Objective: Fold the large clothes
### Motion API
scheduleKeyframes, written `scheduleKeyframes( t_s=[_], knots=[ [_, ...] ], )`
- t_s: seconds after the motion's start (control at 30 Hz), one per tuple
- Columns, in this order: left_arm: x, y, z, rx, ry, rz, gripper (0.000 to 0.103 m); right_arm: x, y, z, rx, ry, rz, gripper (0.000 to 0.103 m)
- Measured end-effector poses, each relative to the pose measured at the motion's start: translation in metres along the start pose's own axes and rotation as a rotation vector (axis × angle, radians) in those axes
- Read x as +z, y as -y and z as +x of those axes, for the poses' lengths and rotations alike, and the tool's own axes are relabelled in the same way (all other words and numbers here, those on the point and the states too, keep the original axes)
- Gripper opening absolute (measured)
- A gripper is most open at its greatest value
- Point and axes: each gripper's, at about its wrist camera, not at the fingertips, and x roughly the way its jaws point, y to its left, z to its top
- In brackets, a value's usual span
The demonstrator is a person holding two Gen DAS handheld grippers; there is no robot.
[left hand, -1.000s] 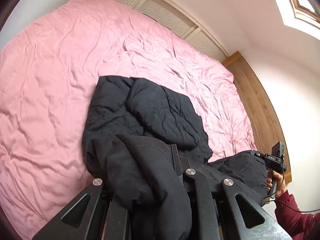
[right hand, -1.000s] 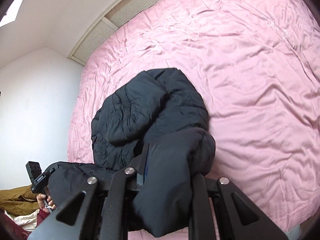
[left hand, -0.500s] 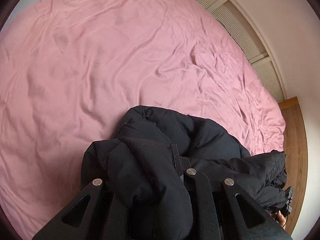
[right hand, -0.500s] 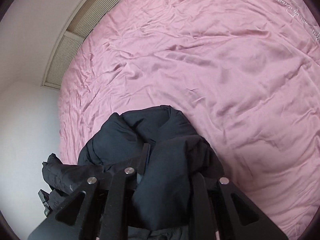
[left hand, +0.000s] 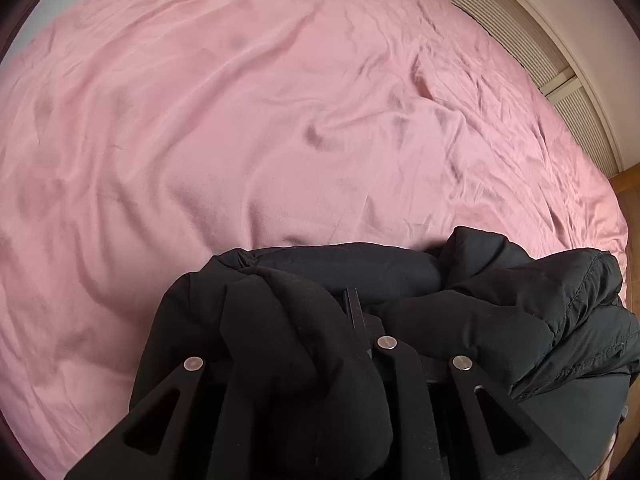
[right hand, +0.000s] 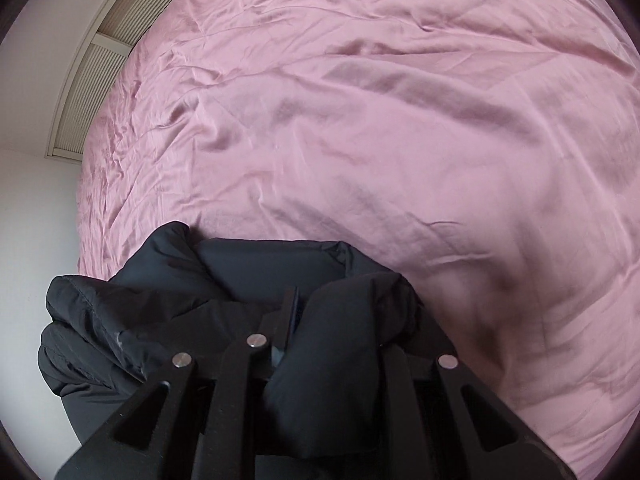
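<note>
A black puffer jacket [left hand: 500, 292] is bunched up and held above the pink bed. My left gripper [left hand: 320, 320] is shut on a thick fold of the jacket, which bulges over its fingers and hides the left fingertip. In the right wrist view the same jacket [right hand: 132, 312] hangs to the left, and my right gripper [right hand: 320, 312] is shut on another fold of it. The fabric covers most of the right fingers too. The rest of the jacket hangs between the two grippers.
A wrinkled pink bedsheet [left hand: 240, 128] fills both views and also shows in the right wrist view [right hand: 400, 120]. A slatted beige panel [left hand: 532, 40] runs along the far side of the bed. A wooden floor strip [left hand: 628, 184] lies at the right edge.
Both grippers have tilted down and moved over the bed with the jacket still held. The jacket has come off the sheet and is now bunched close under the grippers.
</note>
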Motion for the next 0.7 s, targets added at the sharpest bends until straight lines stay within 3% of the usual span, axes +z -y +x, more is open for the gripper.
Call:
scheduleKeyframes(
  t_s=[0.2,0.3,0.37,0.4,0.5,0.7],
  knots=[
    [0.002,-0.001,-0.023,-0.022,-0.028,0.018,0.023,-0.005,-0.006,-0.023,-0.012,0.018,-0.046,0.023],
    [0.008,-0.005,-0.04,-0.063,-0.027,-0.018,0.033,-0.007,-0.007,-0.041,0.044,0.046,-0.024,0.05],
    [0.012,-0.011,-0.053,-0.109,-0.026,-0.062,0.041,-0.007,-0.01,-0.054,0.083,0.074,-0.015,0.085],
    [0.014,-0.011,-0.059,-0.115,-0.024,-0.069,0.046,-0.007,-0.013,-0.059,0.088,0.084,-0.014,0.09],
    [0.019,-0.007,-0.075,-0.112,-0.01,-0.05,0.057,-0.007,-0.021,-0.072,0.099,0.096,-0.018,0.093],
    [0.023,-0.011,-0.099,-0.122,-0.005,-0.058,0.058,-0.005,-0.024,-0.102,0.115,0.153,0.001,0.097]
  ],
)
